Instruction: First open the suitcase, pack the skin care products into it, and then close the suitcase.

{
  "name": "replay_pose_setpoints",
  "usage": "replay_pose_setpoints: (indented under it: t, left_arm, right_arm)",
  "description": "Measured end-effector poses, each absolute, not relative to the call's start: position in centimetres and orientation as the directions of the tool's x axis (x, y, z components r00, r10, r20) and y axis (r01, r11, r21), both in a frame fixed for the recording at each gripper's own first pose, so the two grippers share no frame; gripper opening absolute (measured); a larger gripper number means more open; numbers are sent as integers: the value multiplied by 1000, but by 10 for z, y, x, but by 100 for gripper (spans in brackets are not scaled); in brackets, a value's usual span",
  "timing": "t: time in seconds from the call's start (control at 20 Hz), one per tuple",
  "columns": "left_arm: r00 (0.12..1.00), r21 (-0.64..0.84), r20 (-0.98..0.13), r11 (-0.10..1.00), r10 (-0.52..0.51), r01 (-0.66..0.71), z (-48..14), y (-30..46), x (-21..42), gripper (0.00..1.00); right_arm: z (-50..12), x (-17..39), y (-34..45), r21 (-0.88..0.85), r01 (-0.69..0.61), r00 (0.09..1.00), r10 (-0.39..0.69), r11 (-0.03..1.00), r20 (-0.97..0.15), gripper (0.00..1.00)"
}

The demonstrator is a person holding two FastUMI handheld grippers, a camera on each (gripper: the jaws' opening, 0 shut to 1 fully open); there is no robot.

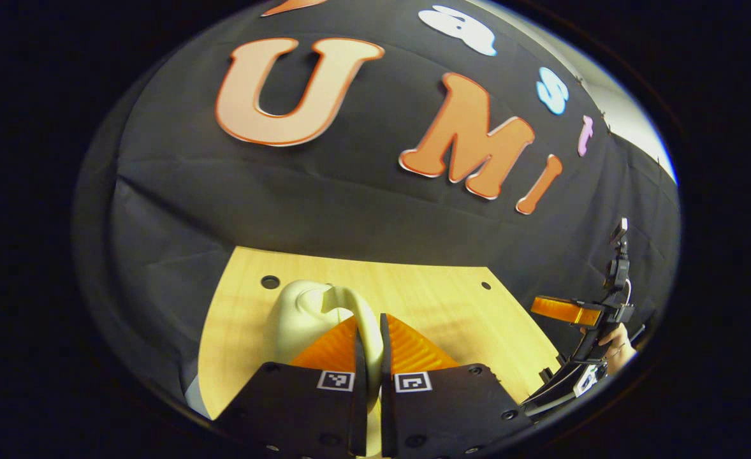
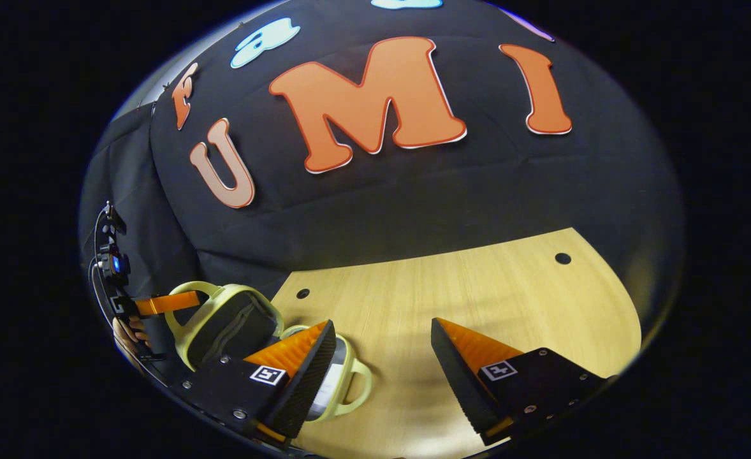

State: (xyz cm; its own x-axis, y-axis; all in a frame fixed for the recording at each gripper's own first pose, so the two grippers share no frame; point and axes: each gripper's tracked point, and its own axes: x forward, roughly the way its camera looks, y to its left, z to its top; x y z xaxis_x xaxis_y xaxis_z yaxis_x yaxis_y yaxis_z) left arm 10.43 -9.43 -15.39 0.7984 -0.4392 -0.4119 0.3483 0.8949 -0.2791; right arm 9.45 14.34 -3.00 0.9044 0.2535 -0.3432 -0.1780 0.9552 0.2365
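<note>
A small pale yellow-green suitcase (image 2: 222, 325) stands open on the wooden table, its dark-lined lid raised and its base (image 2: 350, 382) lying flat with a handle at the front. My left gripper (image 1: 369, 322) is shut on the lid's handle (image 1: 366, 319), and the cream shell (image 1: 299, 312) rises just beyond its fingers. The right gripper view shows that left gripper (image 2: 171, 303) at the far left, a hand behind it. My right gripper (image 2: 382, 324) hangs open over the table, one finger above the base's rim and nothing between the fingers. It also appears as the right gripper (image 1: 567, 310) at the table's right edge.
The light wooden table (image 2: 477, 287) has small round holes (image 2: 563, 258) near its back edge. Black cloth walls close the booth behind and to both sides. Bare tabletop (image 1: 452, 306) lies to the right of the suitcase.
</note>
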Motion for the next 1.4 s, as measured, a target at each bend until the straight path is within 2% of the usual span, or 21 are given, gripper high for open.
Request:
replay_pose_setpoints:
  t: [0.15, 0.45, 0.65, 0.85, 1.05, 1.15, 1.2, 1.3, 1.4]
  left_arm:
    - [761, -309, -438, 875, -478, 372, -177, -159, 104, 9]
    - [723, -339, -510, 882, -465, 328, -242, -254, 113, 9]
    - [732, -286, -555, 917, -395, 278, -288, -279, 126, 10]
    - [700, -221, -623, 937, -349, 271, -335, -306, 117, 10]
    - [692, -195, -650, 950, -312, 245, -362, -322, 120, 14]
    - [701, -208, -643, 951, -308, 227, -360, -330, 115, 20]
    - [709, -209, -635, 952, -307, 225, -358, -329, 115, 27]
    - [729, -208, -619, 956, -293, 207, -350, -333, 114, 30]
    - [746, -227, -594, 952, -301, 203, -332, -342, 102, 54]
  right_arm:
    - [-36, 95, 107, 211, -188, 910, 251, 959, -330, 95]
    - [-62, 100, 41, 185, -176, 910, 231, 967, -344, 96]
    - [-74, 102, 10, 196, -162, 912, 223, 967, -344, 96]
    - [-94, 96, -10, 188, -158, 904, 219, 969, -367, 96]
    - [-105, 92, -23, 160, -154, 905, 204, 975, -374, 96]
    - [-107, 89, -31, 127, -151, 911, 188, 980, -368, 96]
    - [-107, 88, -34, 110, -153, 914, 183, 982, -362, 96]
    - [-105, 83, -38, 92, -159, 917, 182, 983, -356, 96]
    - [-101, 79, -40, 83, -165, 920, 183, 983, -346, 95]
